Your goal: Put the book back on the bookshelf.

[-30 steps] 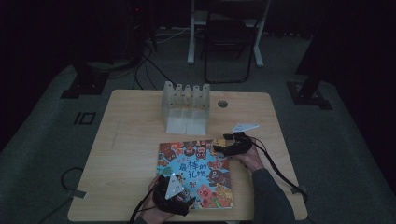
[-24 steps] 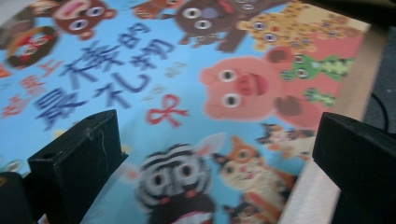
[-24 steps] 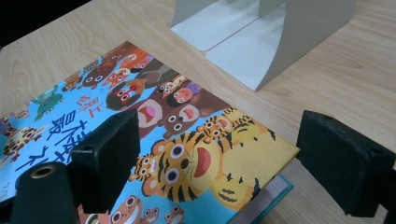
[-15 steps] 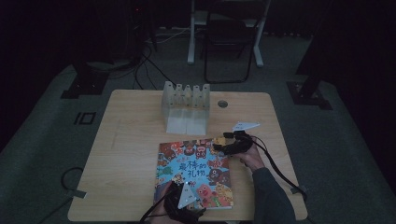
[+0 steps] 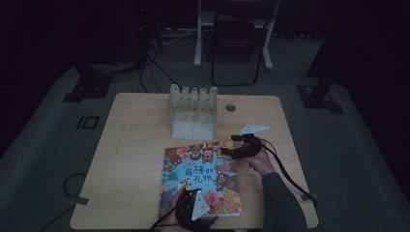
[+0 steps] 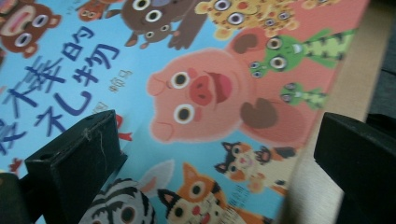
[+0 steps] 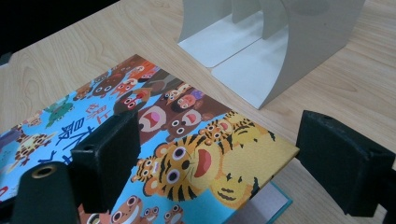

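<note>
A colourful picture book (image 5: pixel 200 174) with cartoon animals lies flat on the wooden table (image 5: pixel 135 159), front centre. My left gripper (image 5: pixel 191 200) hovers open over the book's near edge. In the left gripper view its jaws stand wide apart (image 6: pixel 219 135) above the pig on the cover (image 6: pixel 201 88), with the right jaw over bare wood. My right gripper (image 5: pixel 231 149) is open at the book's far right corner. Its jaws (image 7: pixel 219 140) straddle the tiger corner (image 7: pixel 205 163), which looks slightly raised off the page under it.
A white slotted book rack (image 5: pixel 192 108) stands at the table's back centre, close behind the book's corner (image 7: pixel 280 42). A round grommet (image 5: pixel 230 107) sits to its right. Chair and desk legs (image 5: pixel 232 48) stand on the dark floor beyond.
My left gripper has drawn back toward the book's near edge and slightly right. The right gripper has stayed at the far right corner.
</note>
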Demonstrator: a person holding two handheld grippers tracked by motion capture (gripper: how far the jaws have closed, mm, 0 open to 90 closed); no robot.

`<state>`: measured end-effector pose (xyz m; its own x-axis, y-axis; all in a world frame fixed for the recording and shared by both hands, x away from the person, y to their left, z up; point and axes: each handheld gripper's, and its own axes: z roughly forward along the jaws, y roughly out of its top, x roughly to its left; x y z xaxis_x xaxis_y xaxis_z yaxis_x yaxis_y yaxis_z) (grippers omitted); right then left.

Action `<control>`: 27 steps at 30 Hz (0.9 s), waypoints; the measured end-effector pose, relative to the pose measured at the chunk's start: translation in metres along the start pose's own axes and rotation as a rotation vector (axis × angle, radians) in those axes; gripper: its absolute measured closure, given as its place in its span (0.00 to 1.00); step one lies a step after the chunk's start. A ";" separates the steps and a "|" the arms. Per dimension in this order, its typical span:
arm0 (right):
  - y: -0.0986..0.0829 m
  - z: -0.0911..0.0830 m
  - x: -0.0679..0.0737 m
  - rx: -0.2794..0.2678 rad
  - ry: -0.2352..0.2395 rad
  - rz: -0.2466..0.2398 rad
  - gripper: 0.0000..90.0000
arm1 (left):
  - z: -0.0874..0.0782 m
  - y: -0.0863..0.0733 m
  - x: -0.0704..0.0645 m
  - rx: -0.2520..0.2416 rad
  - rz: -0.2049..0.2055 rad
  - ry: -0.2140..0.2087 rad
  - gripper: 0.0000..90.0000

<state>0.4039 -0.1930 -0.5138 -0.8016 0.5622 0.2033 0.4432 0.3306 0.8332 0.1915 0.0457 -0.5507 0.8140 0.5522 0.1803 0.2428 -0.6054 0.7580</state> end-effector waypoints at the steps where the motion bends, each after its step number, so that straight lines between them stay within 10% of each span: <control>1: 0.001 -0.001 0.000 -0.006 0.003 0.003 0.15 | 0.001 0.000 0.000 0.001 0.004 0.011 0.01; 27: 0.000 -0.005 0.004 0.035 -0.026 0.006 0.19 | -0.011 0.005 0.003 -0.052 0.015 0.057 0.02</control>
<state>0.3985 -0.1942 -0.5109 -0.7883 0.5835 0.1951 0.4624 0.3527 0.8135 0.1890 0.0505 -0.5398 0.7858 0.5758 0.2259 0.2020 -0.5841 0.7861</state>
